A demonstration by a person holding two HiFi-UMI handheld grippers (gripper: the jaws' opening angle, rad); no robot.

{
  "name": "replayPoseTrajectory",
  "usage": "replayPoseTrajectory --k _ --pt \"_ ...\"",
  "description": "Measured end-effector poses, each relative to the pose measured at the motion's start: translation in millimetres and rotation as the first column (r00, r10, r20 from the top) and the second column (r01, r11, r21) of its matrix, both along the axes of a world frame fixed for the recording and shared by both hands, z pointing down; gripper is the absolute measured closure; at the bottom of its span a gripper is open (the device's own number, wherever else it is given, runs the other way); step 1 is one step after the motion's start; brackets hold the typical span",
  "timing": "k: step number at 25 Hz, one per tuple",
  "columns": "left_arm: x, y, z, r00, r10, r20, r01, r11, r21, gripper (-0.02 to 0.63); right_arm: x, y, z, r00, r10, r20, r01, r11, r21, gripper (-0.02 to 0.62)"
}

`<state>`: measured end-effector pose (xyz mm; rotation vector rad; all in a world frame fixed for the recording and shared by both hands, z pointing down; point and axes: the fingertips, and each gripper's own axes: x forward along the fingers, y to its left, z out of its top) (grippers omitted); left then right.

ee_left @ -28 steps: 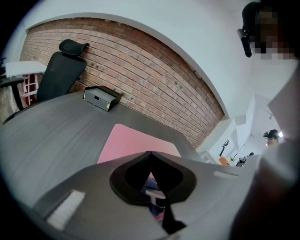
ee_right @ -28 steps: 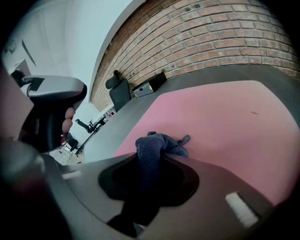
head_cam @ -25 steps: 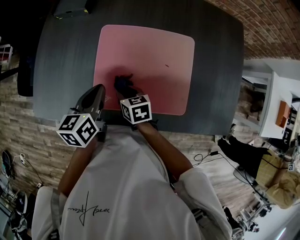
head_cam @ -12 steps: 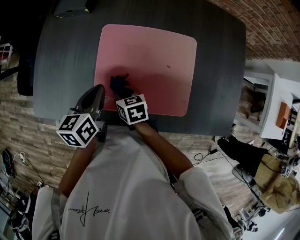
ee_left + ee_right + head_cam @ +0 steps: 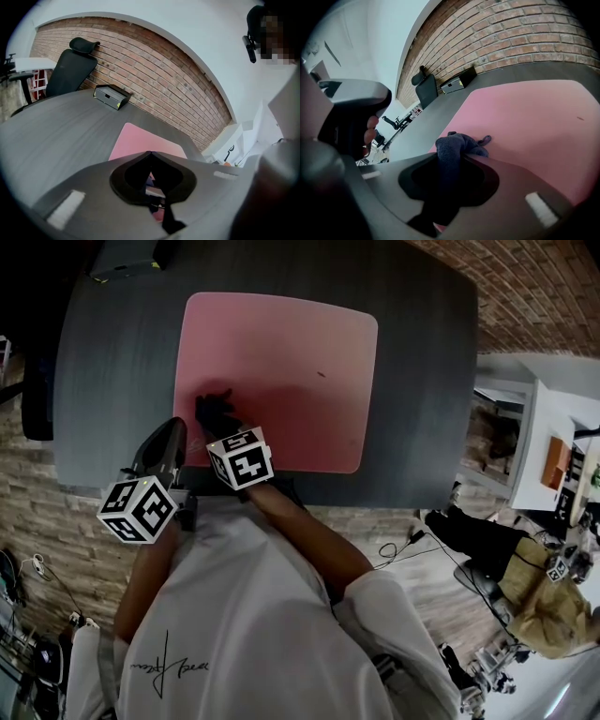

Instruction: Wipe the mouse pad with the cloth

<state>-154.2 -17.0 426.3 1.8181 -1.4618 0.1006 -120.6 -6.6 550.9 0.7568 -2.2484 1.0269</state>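
A pink mouse pad (image 5: 281, 371) lies on the dark grey table (image 5: 422, 381). My right gripper (image 5: 217, 423) is shut on a dark blue cloth (image 5: 212, 411), which rests on the pad's near-left part. In the right gripper view the cloth (image 5: 457, 145) bunches out between the jaws onto the pad (image 5: 534, 122). My left gripper (image 5: 161, 448) hangs over the table's near edge, just left of the pad, its jaws shut with nothing between them. The left gripper view shows the pad (image 5: 140, 143) ahead of the closed tips (image 5: 150, 153).
A flat dark box (image 5: 127, 257) lies at the table's far left; it also shows as the box (image 5: 111, 96) in the left gripper view. An office chair (image 5: 70, 70) stands by the brick wall. A small dark speck (image 5: 322, 374) marks the pad's middle right.
The right gripper has dragged the cloth leftward across the near part of the pad, toward its left edge. The left gripper has stayed by the table's near edge.
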Motion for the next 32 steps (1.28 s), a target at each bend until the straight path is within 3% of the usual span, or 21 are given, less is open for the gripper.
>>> replayPoseTrajectory --k 17,32 --pt "-13 6 8 1.0 -0.018 0.012 0.018 0.999 -0.033 0.603 -17 -12 1 1.0 -0.001 0.03 0.001 1.0 -0.002 0.494" --pt "-15 7 13 1.0 -0.02 0.01 0.02 0.999 -0.05 0.603 -8 -47 0 0.996 0.073 0.046 -0.073 0.997 0.006 0.494"
